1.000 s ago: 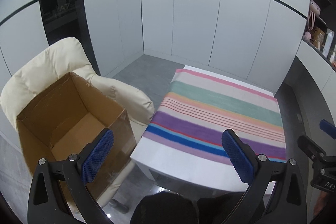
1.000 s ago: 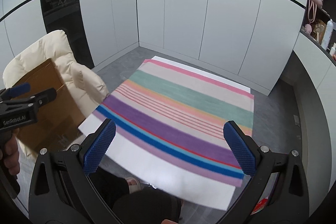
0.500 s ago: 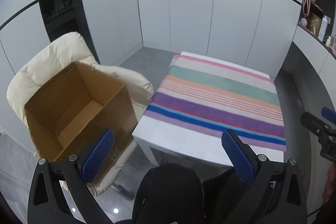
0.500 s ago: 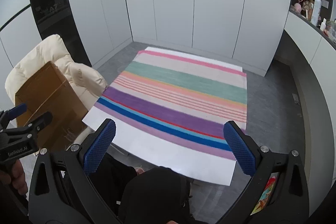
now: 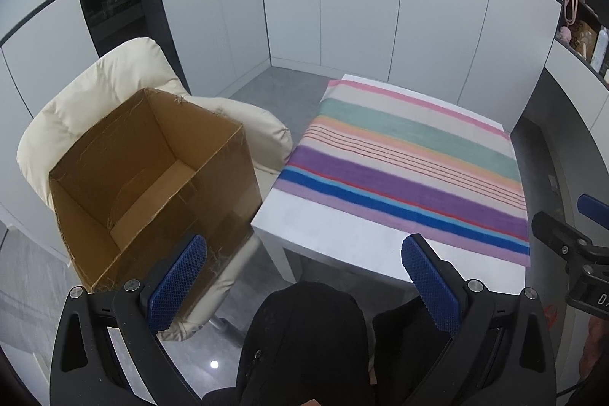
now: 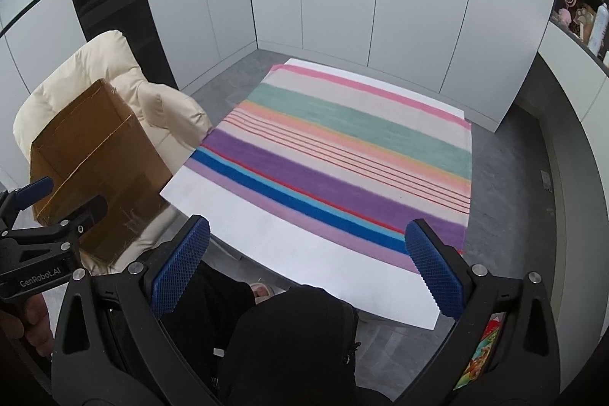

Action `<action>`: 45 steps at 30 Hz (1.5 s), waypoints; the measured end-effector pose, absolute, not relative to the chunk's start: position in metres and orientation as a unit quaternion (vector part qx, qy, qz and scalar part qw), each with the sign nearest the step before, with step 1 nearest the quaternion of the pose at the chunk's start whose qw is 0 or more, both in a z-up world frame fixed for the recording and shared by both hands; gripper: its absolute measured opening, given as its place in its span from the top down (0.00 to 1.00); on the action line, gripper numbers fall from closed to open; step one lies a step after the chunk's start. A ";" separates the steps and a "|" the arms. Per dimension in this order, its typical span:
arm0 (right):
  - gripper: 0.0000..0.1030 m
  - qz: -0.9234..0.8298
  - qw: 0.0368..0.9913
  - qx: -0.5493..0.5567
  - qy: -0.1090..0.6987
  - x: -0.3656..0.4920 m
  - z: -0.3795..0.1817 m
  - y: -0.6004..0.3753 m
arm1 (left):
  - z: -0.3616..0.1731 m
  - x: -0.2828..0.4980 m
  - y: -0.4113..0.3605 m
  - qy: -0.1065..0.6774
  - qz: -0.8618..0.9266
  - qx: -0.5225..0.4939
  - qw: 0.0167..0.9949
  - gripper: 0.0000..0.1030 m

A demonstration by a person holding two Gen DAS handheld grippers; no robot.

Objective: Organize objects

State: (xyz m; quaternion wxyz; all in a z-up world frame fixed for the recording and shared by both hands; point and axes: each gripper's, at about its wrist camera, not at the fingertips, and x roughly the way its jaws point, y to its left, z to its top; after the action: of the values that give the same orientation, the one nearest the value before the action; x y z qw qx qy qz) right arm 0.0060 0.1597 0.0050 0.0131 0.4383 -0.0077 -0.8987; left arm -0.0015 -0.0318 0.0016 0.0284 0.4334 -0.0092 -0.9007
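Note:
An open brown cardboard box (image 5: pixel 152 177) stands on a cream padded chair (image 5: pixel 114 90) to the left of a white table (image 5: pixel 335 227) covered by a striped cloth (image 5: pixel 411 155). The box looks empty inside. It also shows in the right wrist view (image 6: pixel 99 174). My left gripper (image 5: pixel 304 288) is open and empty, held above the person's lap in front of the table. My right gripper (image 6: pixel 308 269) is open and empty, near the table's front edge (image 6: pixel 297 253). No loose objects show on the cloth (image 6: pixel 342 147).
White cabinet walls (image 5: pixel 380 6) close the room behind the table. A shelf (image 6: pixel 582 14) with small items runs along the right. A colourful package (image 6: pixel 479 356) lies on the floor at lower right. The person's dark-clothed legs (image 6: pixel 297 341) sit below the grippers.
Both grippers have pulled back and risen, so the table and box look smaller and farther. The person's lap has come into view. Both grippers stay open.

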 end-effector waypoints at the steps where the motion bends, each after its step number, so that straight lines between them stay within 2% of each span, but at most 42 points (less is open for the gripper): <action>1: 0.00 -0.898 0.016 0.440 -0.010 0.005 0.004 0.158 | 0.002 -0.001 -0.032 -0.010 -0.901 0.433 0.028 0.00; 45: 0.00 -0.896 0.021 0.443 0.002 0.002 0.003 0.145 | 0.006 0.001 -0.035 -0.005 -0.905 0.425 0.029 0.00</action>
State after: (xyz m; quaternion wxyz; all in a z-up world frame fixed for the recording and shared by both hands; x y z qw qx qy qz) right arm 0.0023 0.1445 0.0034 0.0205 0.4428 0.0022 -0.8964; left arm 0.0013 -0.0346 0.0055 0.0288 0.4252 -0.0046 -0.9046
